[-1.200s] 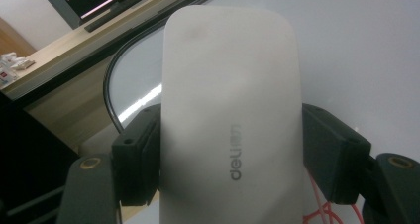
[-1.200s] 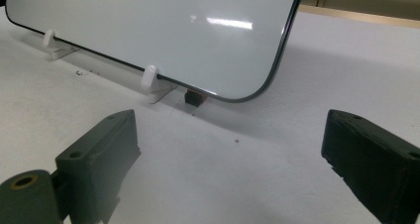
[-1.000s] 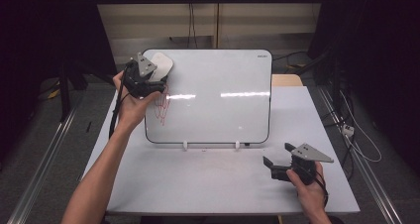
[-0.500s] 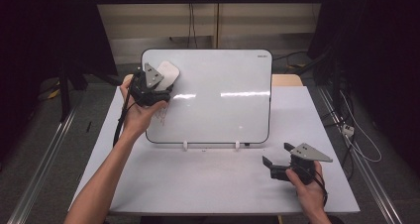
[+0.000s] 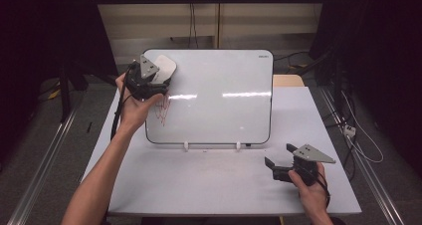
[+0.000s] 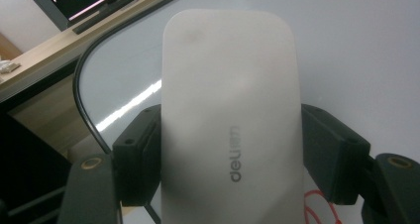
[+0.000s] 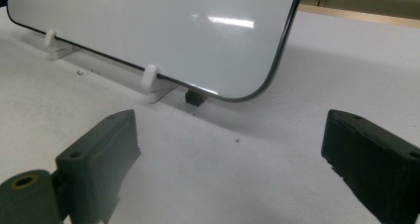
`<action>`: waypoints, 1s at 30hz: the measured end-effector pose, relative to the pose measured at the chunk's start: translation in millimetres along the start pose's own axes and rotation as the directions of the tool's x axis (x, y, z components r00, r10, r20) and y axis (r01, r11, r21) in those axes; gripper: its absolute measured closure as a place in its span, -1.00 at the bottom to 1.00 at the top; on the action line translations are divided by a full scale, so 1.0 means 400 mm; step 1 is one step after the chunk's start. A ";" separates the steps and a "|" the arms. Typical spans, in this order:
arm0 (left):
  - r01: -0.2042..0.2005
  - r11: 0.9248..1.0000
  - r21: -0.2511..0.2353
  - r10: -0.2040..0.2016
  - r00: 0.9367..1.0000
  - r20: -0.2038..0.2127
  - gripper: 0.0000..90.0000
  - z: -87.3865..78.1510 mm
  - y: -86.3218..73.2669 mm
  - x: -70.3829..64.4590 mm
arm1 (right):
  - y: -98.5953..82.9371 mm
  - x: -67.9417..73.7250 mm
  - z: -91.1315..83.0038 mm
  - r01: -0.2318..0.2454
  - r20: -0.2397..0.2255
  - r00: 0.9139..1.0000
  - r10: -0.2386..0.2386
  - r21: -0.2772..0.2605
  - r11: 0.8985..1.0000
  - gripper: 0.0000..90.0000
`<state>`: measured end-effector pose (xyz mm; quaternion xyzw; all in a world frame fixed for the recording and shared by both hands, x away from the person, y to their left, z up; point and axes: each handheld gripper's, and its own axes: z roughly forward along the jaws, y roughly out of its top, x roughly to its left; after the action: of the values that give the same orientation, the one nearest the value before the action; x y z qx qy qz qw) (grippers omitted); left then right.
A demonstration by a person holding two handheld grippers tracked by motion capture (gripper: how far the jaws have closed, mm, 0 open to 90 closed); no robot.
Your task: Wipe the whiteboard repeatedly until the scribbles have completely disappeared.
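So the table (image 5: 199,185) takes up most of the scene, and the whiteboard (image 5: 219,95) leans back on it, propped on two little white clips along its near edge. That tilt is what lets someone wipe it from the near side.

Left gripper (image 5: 149,83) is up at the far left corner of the whiteboard, clamped tight on the white eraser (image 6: 230,120). The jaws pinch its two long sides, so the flat face presses against the board, which looks like the right grip for scrubbing. The red scribble (image 5: 163,110) sits just below it on the left part of the board and isn't wiped off yet.

Right gripper (image 5: 286,168) rests on the table, near right, jaws spread wide with nothing between them; seems parked out of the way.

Compared to half a second ago, the left gripper and eraser have barely shifted, maybe a touch toward the corner. The right one hasn't budged.
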<state>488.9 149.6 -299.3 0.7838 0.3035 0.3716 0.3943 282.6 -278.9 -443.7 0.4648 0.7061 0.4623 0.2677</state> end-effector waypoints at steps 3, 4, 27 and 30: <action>-0.006 1.000 0.001 0.006 1.000 -0.004 -0.31 0.000 -0.002 -0.001 | 0.000 0.000 -0.001 0.001 0.000 1.000 -0.001 -0.002 1.000 -0.84; -0.019 1.000 0.001 0.019 1.000 -0.014 -0.31 -0.002 -0.002 -0.004 | 0.000 0.000 0.000 0.001 0.000 1.000 -0.001 -0.001 1.000 -0.84; -0.094 0.995 0.018 0.093 0.994 0.048 -0.32 -0.001 -0.051 -0.111 | 0.002 0.004 0.005 0.007 -0.001 1.000 -0.007 0.001 1.000 -0.84; -0.078 0.997 0.013 0.077 0.995 0.063 -0.32 -0.001 -0.049 -0.108 | 0.001 0.002 0.004 0.007 -0.001 1.000 -0.007 0.001 1.000 -0.84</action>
<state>461.5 126.6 -330.6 0.8093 0.2631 0.3595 0.3828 283.9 -277.5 -443.9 0.4622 0.7081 0.4612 0.2686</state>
